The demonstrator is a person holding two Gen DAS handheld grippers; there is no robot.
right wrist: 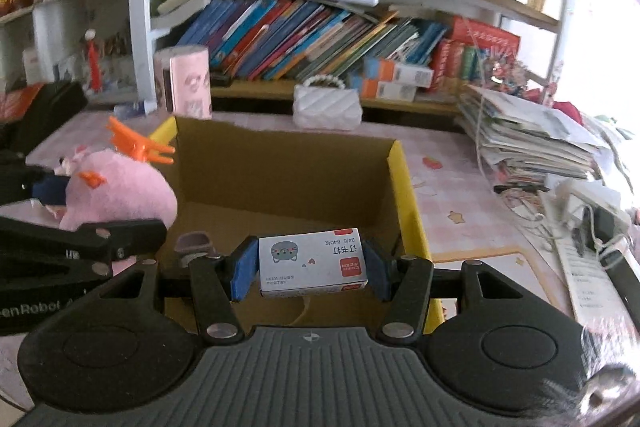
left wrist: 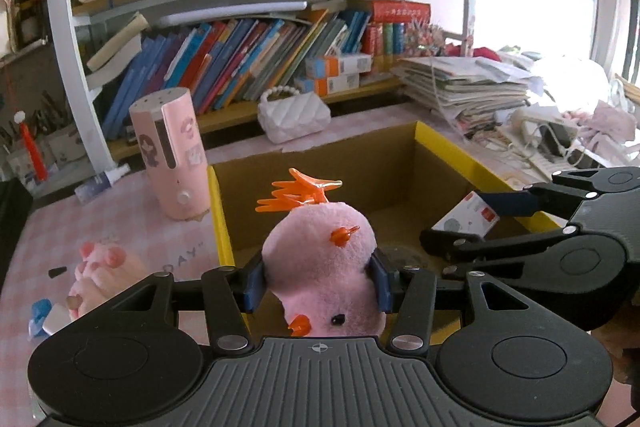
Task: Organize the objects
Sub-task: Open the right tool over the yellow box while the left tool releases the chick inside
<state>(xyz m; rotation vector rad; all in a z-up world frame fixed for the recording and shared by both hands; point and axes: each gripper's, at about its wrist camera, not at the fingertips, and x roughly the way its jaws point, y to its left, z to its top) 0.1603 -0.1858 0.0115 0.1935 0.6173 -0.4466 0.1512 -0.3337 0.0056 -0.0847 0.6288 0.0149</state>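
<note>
My left gripper (left wrist: 318,283) is shut on a pink plush toy (left wrist: 320,251) with orange plastic feet and beak, held upside down over the near left corner of an open cardboard box (left wrist: 448,151) with yellow edges. My right gripper (right wrist: 308,267) is shut on a small white staple box (right wrist: 312,265) with a grey cat print, held over the same cardboard box (right wrist: 280,171). In the left wrist view the right gripper (left wrist: 476,223) comes in from the right with the staple box (left wrist: 466,217). In the right wrist view the plush toy (right wrist: 120,189) hangs at the left.
A pink cylinder device (left wrist: 170,155) stands left of the box. A white quilted purse (left wrist: 294,115) sits behind it, before shelves of books (left wrist: 248,59). A pink paw-shaped plush (left wrist: 100,275) lies at the left. Stacked papers (left wrist: 468,87) and cables fill the right side.
</note>
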